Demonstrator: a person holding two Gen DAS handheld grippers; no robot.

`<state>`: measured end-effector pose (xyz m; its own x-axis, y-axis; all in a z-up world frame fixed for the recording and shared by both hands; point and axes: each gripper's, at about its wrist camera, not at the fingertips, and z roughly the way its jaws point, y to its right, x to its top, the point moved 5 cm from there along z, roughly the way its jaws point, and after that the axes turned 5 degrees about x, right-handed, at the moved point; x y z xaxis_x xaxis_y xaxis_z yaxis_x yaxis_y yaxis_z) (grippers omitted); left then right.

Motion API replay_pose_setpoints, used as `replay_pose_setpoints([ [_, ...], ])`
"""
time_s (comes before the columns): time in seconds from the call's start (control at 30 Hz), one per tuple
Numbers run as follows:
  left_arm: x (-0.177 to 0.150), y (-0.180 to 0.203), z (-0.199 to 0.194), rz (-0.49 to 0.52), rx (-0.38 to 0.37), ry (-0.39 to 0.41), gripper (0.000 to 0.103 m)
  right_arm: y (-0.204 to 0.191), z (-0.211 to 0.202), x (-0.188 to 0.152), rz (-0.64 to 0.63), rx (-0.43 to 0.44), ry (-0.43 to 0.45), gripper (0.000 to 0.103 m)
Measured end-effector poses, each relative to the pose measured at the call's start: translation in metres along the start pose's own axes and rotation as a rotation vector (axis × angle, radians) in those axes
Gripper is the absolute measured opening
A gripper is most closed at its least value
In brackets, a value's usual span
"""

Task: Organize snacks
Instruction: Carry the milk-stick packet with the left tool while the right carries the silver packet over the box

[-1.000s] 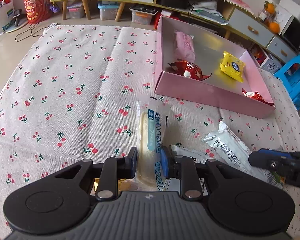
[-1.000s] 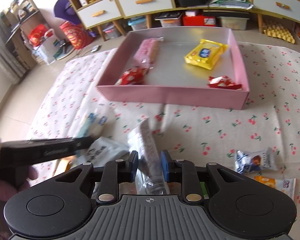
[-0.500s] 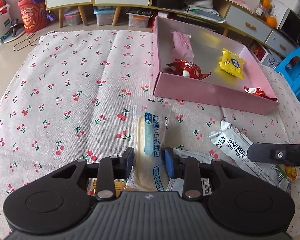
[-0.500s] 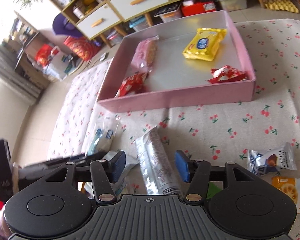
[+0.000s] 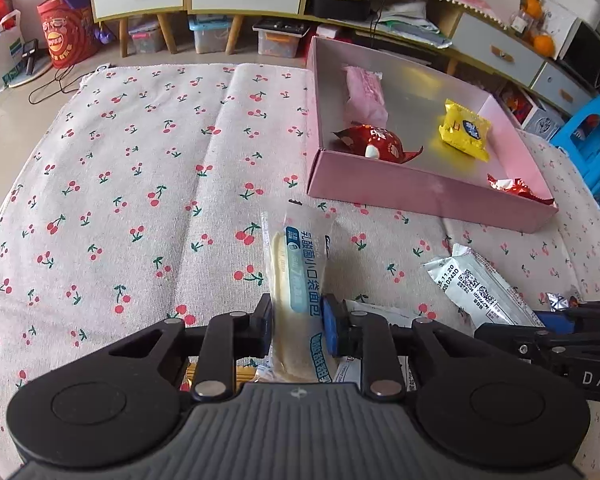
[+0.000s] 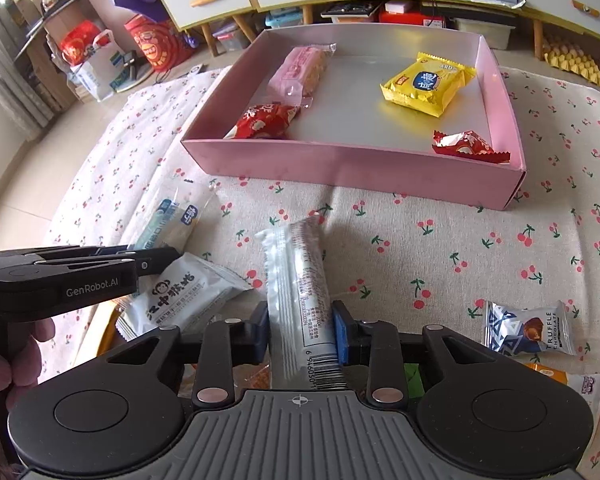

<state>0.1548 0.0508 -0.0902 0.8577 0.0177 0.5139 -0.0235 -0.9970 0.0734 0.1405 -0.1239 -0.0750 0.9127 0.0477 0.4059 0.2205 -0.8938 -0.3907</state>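
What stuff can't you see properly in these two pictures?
- Orange packet, right wrist view: mostly hidden behind the right gripper.
- Green thing, right wrist view: only a sliver shows.
- Gold wrapper, left wrist view: covered by the left gripper.
- Yellow packet: print too small.

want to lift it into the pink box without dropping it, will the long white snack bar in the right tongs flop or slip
The white snack bar looks stiff: it juts straight out past the right tongs without drooping. Its glossy wrapper may be slippery. The tongs have just been closing on its barcode end, so the long free end could swing.
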Motion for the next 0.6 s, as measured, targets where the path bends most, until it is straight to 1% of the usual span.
replay_pose_setpoints([
  [0.13,0.003,-0.005,-0.005,-0.043,-0.018,0.003,0.022,0.002,-0.008,0.003,0.082,0.069,0.002,0.029],
  [0.23,0.005,-0.006,-0.010,-0.070,-0.034,0.007,0.021,0.005,-0.015,0.007,0.127,0.099,0.014,0.029],
  [0.47,0.011,-0.005,-0.019,-0.116,-0.069,0.010,0.021,0.012,-0.038,0.017,0.208,0.137,0.071,0.029],
  [0.6,0.018,-0.001,-0.023,-0.141,-0.106,0.012,0.021,0.020,-0.051,0.026,0.252,0.137,0.110,0.029],
])
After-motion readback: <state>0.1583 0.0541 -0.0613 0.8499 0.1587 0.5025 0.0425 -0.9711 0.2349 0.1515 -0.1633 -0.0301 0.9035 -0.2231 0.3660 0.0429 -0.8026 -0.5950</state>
